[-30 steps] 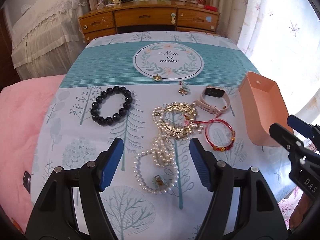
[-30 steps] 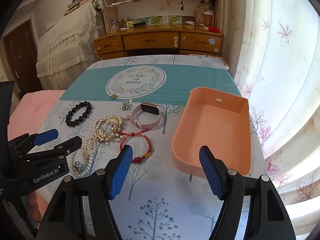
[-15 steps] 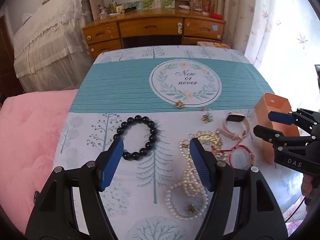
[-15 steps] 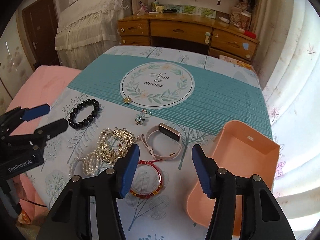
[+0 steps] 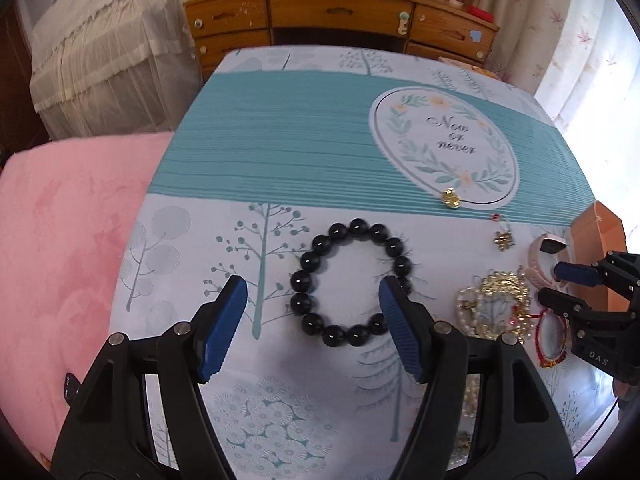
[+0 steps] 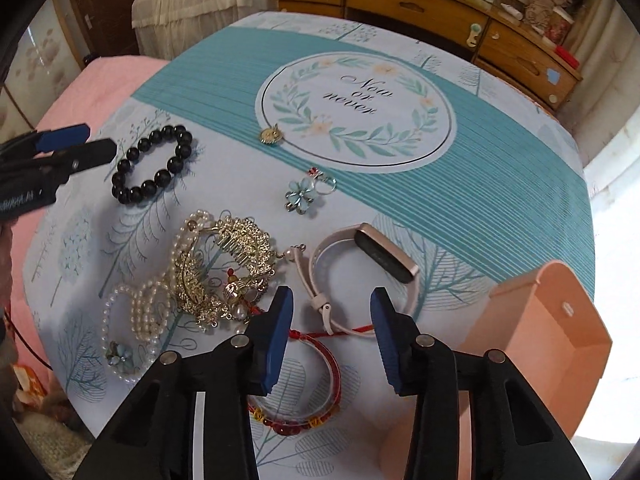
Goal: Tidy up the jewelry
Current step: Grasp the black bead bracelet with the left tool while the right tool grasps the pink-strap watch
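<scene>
**Both grippers had closed in on the jewelry, jaws still apart**

Compared with a second earlier, the left gripper (image 5: pixel 312 308) had shifted left from the pearl strands to the black bead bracelet (image 5: pixel 352 282), its blue pads spread wide with the right pad just over the bracelet's edge. The right gripper (image 6: pixel 330 330) had moved from the peach tray (image 6: pixel 560 320) to sit low over the jewelry, jaws parted and empty, between the pink smartwatch (image 6: pixel 368 268) and the red cord bracelet (image 6: pixel 316 384).

On the tablecloth (image 6: pixel 500 184) lay one black bead bracelet of glossy round beads, one smartwatch, one red bracelet with small gold and red beads, one gold filigree hair comb (image 6: pixel 236 264) tangled with white pearl strands (image 6: pixel 140 312), one pale blue flower ring (image 6: pixel 302 194) and one small gold charm (image 6: pixel 272 135). The single open tray stood at the table's right edge, holding nothing visible.
</scene>
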